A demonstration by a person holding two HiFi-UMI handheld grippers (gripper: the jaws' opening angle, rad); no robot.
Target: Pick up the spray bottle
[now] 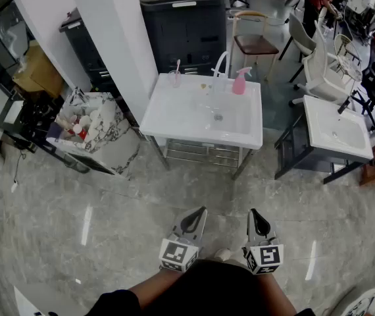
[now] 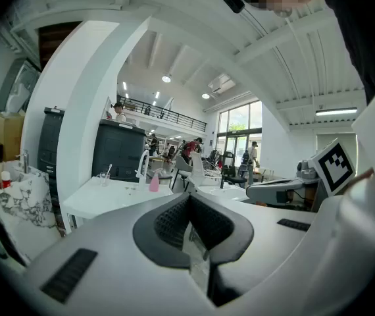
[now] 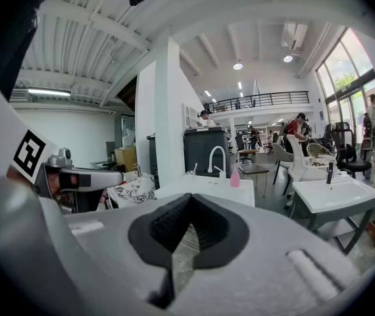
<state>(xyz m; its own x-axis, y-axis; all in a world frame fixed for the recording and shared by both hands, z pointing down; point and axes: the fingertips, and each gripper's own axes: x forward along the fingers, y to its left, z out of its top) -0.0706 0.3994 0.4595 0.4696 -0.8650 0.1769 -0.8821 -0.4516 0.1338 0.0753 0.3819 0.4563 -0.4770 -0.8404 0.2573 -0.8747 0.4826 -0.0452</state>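
Grey polished floor [image 1: 75,209], white sink [image 1: 168,120] on a frame ahead. Pink spray bottle [image 1: 240,82] stands upright on the sink's back rim, just right of the faucet [image 1: 221,63], probably parked there for basin use. Left claw [image 1: 199,212] and right claw [image 1: 254,214] both clenched, empty, held low at the person's waist, well short of the spray bottle; looks like approach not started.

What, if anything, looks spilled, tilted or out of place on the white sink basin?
Nothing stands out. The pink plastic spray bottle stands upright on the back rim of the white sink basin, beside the curved white tap.
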